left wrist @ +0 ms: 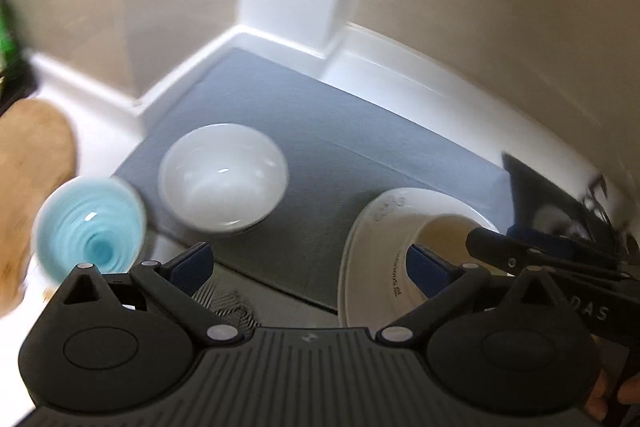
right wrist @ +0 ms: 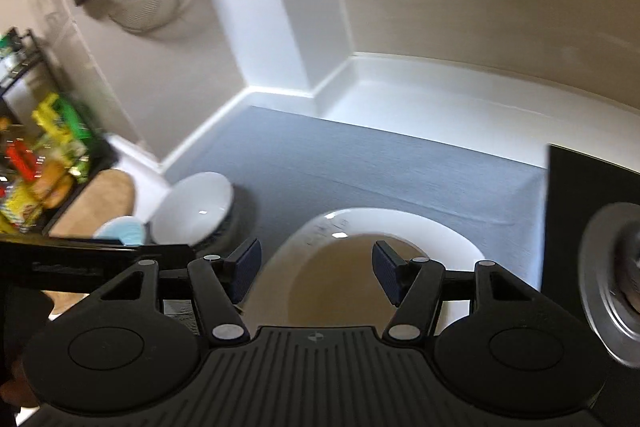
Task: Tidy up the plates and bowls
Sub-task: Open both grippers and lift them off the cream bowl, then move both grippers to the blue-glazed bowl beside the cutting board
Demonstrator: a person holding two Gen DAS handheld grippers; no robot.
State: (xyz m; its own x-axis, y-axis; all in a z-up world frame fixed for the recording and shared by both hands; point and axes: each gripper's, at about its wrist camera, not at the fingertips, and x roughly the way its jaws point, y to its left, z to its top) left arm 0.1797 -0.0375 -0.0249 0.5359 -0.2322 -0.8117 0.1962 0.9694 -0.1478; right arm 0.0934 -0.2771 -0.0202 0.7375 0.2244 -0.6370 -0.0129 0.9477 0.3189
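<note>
Both pairs of fingers stand apart and empty. I read the left gripper (left wrist: 310, 267) spread wide above the grey mat (left wrist: 340, 131), the right gripper (right wrist: 316, 269) parted over the large white plate (right wrist: 440, 231) at lower centre. Left of frame, a white bowl (left wrist: 222, 177) sits on the mat, beside a blue bowl (left wrist: 90, 227), blurred, possibly off it. Dishes rest grouped by the corner, presumably set down for stacking.

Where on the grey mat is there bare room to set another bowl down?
Free: the back of the grey mat, between the white wall ledge and the white oval plate. Crowded: the mat's left front, where the white round bowl and ribbed blue bowl sit close together.
</note>
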